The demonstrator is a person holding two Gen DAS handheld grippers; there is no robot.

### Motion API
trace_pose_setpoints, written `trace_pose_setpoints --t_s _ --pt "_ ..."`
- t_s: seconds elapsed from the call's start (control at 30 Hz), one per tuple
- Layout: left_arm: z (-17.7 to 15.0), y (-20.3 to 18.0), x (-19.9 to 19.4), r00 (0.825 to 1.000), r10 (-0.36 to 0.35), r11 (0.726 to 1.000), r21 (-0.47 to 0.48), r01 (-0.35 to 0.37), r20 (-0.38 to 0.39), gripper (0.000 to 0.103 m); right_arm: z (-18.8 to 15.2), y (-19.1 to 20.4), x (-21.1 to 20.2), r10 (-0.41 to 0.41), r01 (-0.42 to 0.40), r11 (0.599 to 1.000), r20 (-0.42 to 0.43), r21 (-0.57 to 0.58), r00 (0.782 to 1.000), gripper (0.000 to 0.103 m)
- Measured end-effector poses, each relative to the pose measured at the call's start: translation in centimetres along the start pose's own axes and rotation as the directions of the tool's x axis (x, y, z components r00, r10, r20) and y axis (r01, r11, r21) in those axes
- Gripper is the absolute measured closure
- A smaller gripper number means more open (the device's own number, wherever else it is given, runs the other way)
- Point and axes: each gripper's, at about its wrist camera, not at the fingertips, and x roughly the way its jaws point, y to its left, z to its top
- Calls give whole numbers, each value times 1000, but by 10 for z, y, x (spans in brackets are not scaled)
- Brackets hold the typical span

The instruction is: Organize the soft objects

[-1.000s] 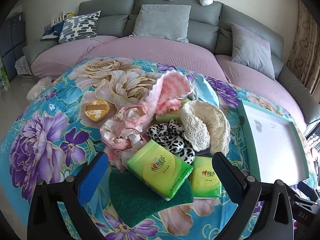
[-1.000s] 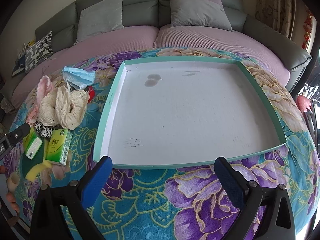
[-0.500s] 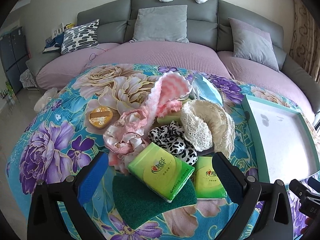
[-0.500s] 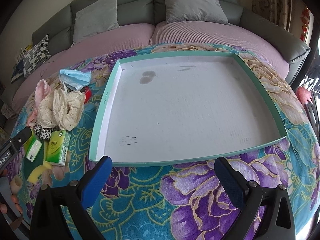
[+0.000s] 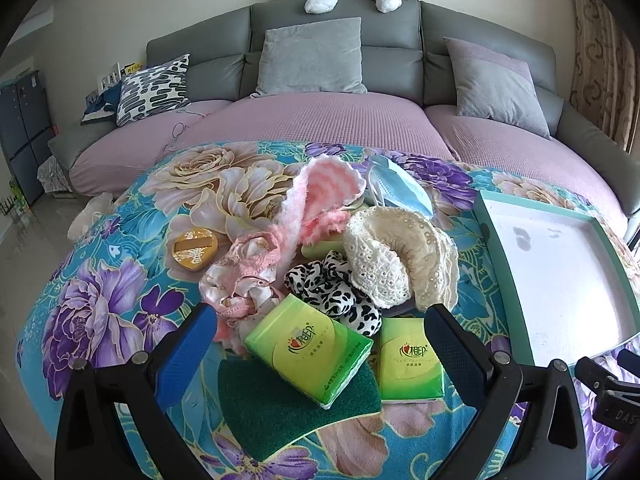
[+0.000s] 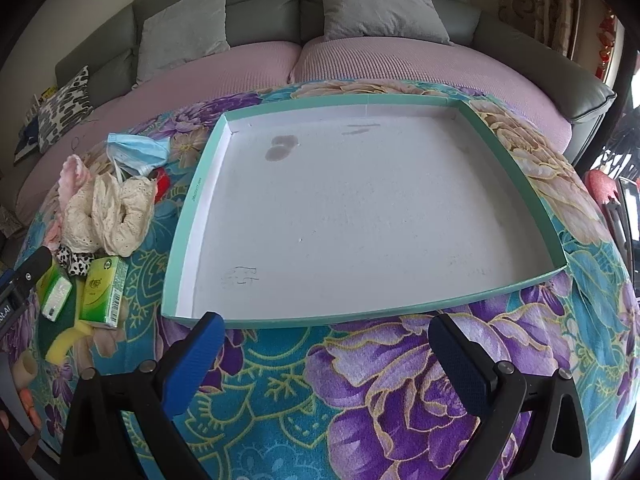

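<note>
Two grippers: both wide open, both holding nothing.
Step in hand: from where I stand nothing has been sorted yet; the shallow tray [image 6: 192, 200] holds no object and the pile sits untouched at its 9 o'clock side.
Left gripper [image 5: 320, 344]: jaws spread wide, hovering above the pile, the near tissue pack [image 5: 308, 354] lying between them but touched by neither finger.
Right gripper [image 6: 322, 354]: jaws just as wide, over the flowered cloth [image 6: 380, 400] just below the tray's near rim, touching nothing.
Pile: near tissue pack resting on a green scouring pad [image 5: 280, 412]; second tissue pack [image 5: 410, 360] at its 3 o'clock; spotted scrunchie [image 5: 332, 292] at 12; cream lace scrunchie [image 5: 392, 256] and pink satin scrunchie [image 5: 244, 276] beyond; fluffy pink piece [image 5: 320, 188] and blue face mask [image 5: 400, 188] at the far end.
Next move, my guess: the left gripper lowers, closes across the tilted pack's short width and carries it toward the tray at 3 o'clock.
Risk: the slick wrapper may slip, or the pad may drag along.
</note>
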Motion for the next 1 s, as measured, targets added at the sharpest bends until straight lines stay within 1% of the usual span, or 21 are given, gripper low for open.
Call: trace_pose_setpoints --t_s 0.27,0.47,0.57,0.67,0.73,0.87,0.9,1.0 --pt "-1 8 2 999 -40 999 -31 40 -5 0 -2 8 5 -33 33 999 -14 -34 999 0" --pt "0 16 1 999 -51 997 -57 51 -8 0 -1 16 5 -51 51 996 -6 -70 999 0" --pt "2 22 -1 999 -49 997 -60 48 -7 0 2 22 -6 -26 30 996 54 -82 998 0" --pt "2 28 0 998 -44 997 -57 42 -33 0 7 34 -15 39 -29 995 104 -100 994 0" --pt "2 31 3 998 -40 998 -52 38 -49 0 10 44 -15 84 -72 991 102 -113 991 0" --pt "-4 30 18 993 -32 999 -32 29 -111 0 18 66 -12 107 -93 985 90 -148 990 0" --pt "-6 30 23 990 -45 999 -29 42 -132 0 20 71 -12 115 -101 983 88 -156 989 0" --pt "-11 28 34 982 -90 996 -31 86 -165 0 25 82 -12 128 -112 979 87 -172 988 0"
